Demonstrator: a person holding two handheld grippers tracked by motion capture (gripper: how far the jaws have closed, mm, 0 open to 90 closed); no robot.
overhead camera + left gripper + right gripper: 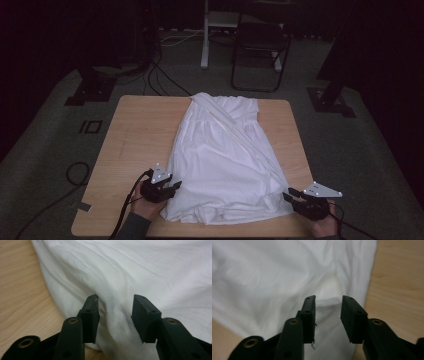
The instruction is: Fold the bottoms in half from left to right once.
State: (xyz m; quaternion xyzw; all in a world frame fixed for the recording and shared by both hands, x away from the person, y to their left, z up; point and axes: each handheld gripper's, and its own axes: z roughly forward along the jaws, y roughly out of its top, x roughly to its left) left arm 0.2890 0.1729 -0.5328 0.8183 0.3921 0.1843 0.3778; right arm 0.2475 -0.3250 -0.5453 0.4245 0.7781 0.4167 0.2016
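A white garment (225,155) lies spread lengthwise on the wooden table (135,130), its narrow top at the far edge and its wide hem near me. My left gripper (175,186) sits at the hem's left corner. In the left gripper view the gripper (116,298) has its jaws apart, with folds of the white cloth (140,272) lying between and beyond them, not pinched. My right gripper (290,194) is at the hem's right corner. In the right gripper view this gripper (328,298) is open too, over the cloth's (274,277) edge, with bare wood (399,285) to the right.
Bare tabletop lies on both sides of the garment. Beyond the table stand a dark folding chair (260,45), a white post (205,35) and two black stand bases (90,90). Cables (75,172) trail on the grey floor at the left.
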